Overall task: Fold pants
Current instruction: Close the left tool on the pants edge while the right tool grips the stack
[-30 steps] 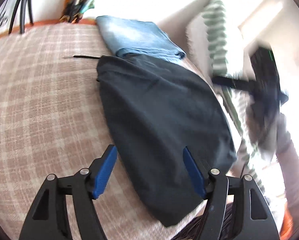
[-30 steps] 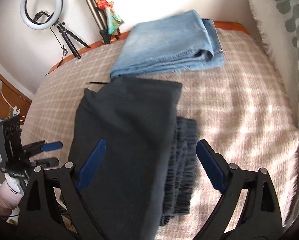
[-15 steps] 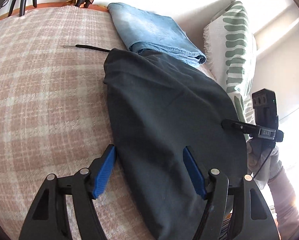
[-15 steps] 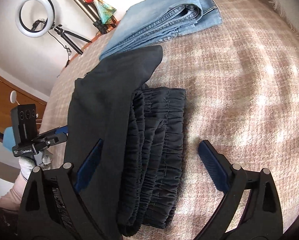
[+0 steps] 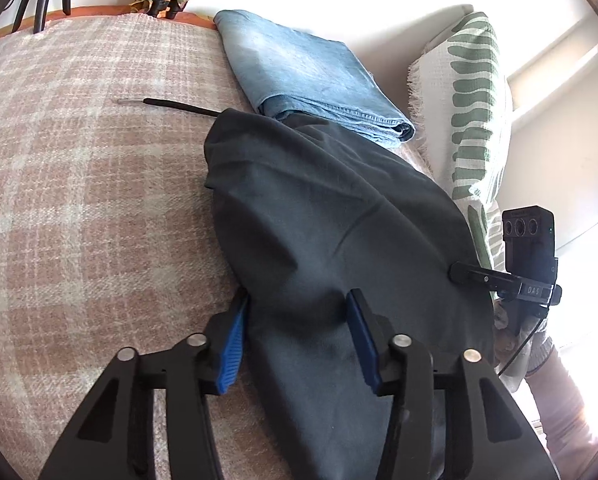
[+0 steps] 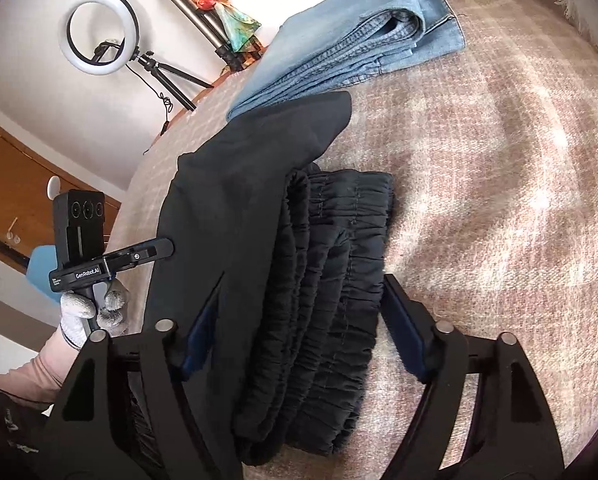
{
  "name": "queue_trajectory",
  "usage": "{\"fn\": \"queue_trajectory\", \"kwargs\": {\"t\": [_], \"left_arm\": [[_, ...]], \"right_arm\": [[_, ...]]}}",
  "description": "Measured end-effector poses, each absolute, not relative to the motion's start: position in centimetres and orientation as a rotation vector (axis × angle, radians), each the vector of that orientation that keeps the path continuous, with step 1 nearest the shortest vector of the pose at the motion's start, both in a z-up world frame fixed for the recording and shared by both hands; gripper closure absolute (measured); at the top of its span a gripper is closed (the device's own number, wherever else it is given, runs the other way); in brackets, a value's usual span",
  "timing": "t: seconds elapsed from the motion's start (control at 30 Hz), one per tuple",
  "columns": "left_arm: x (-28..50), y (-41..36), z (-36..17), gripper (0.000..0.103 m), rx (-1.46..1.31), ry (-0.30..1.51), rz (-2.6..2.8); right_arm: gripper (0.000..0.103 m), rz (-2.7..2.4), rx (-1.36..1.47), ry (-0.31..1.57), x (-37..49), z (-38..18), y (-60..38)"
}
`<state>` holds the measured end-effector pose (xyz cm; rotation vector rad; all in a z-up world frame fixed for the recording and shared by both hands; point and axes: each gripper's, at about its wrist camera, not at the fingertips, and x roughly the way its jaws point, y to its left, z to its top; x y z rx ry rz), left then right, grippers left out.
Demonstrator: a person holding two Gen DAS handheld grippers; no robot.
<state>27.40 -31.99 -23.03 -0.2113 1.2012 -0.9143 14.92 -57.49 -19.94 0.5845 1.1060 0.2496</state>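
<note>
Black pants [image 5: 319, 208] lie folded on the plaid bedspread [image 5: 79, 200]. Their gathered elastic waistband [image 6: 331, 280] is stacked in layers at the near end, in the right wrist view. My left gripper [image 5: 297, 304] straddles the pants' near-left edge with its jaws closing. The left pad is at the cloth's edge and the right pad lies on top of it. My right gripper [image 6: 303, 284] is low over the waistband, its jaws closing and still wide of the layers. One left finger [image 6: 155, 250] rests against the pants' side.
Folded blue jeans [image 5: 299, 72] lie just beyond the black pants, with a thin black cord [image 5: 179, 104] beside them. A green-striped pillow [image 5: 471, 100] stands at the right. A ring light [image 6: 99, 32] and tripods stand past the bed. A gloved hand [image 6: 79, 308] holds the left gripper.
Both grippers have come down closer to the pants and both pairs of jaws have narrowed. The right wrist view has tipped down, bringing the waistband between its fingers.
</note>
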Motion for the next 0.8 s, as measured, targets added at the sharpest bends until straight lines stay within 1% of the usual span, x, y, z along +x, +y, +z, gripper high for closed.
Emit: {"fn": "queue_trajectory", "kwargs": {"t": [0.03, 0.07, 0.1, 0.13, 0.17, 0.2, 0.37, 0.43, 0.47, 0.57, 0.63, 0.7, 0.8], "left_arm": [[27.5, -32.0, -23.1, 0.063, -0.215, 1.200, -0.910], [27.6, -32.1, -23.1, 0.069, -0.214, 1.199, -0.907], [27.6, -32.1, -23.2, 0.073, -0.213, 1.201, -0.903], [27.6, -32.3, -23.2, 0.075, -0.214, 1.200, -0.901], [27.5, -32.4, -23.1, 0.080, -0.215, 1.194, -0.905], [27.5, -32.5, -23.1, 0.085, -0.217, 1.189, -0.913], [27.1, -32.7, -22.7, 0.085, -0.191, 1.165, -0.913], [27.1, -32.7, -22.7, 0.085, -0.191, 1.161, -0.908], [27.0, -32.7, -22.7, 0.089, -0.186, 1.157, -0.907], [26.9, -32.7, -22.3, 0.090, -0.175, 1.137, -0.917], [26.8, -32.7, -22.2, 0.090, -0.168, 1.130, -0.915], [27.0, -32.7, -22.4, 0.090, -0.166, 1.137, -0.915], [27.1, -32.6, -22.6, 0.090, -0.169, 1.142, -0.914]], "right_arm": [[0.027, 0.250, 0.542, 1.113, 15.0, -19.7, -57.0], [0.039, 0.244, 0.514, 1.122, 14.9, -19.5, -56.8], [0.047, 0.236, 0.500, 1.121, 14.8, -19.2, -56.8], [0.050, 0.233, 0.500, 1.107, 14.6, -18.8, -57.1], [0.055, 0.231, 0.506, 1.098, 14.5, -18.5, -57.3], [0.055, 0.233, 0.510, 1.092, 14.3, -18.2, -57.4], [0.053, 0.149, 0.393, 1.105, 14.5, -17.6, -55.9], [0.054, 0.099, 0.262, 1.098, 14.4, -16.5, -54.3], [0.055, 0.093, 0.196, 1.082, 14.3, -15.7, -53.2], [0.056, 0.141, 0.093, 1.053, 14.0, -14.3, -51.3], [0.054, 0.131, 0.119, 1.090, 14.6, -14.7, -51.8], [0.043, 0.140, 0.222, 1.134, 15.4, -15.9, -53.3], [0.041, 0.171, 0.372, 1.158, 15.9, -17.6, -55.0]]}}
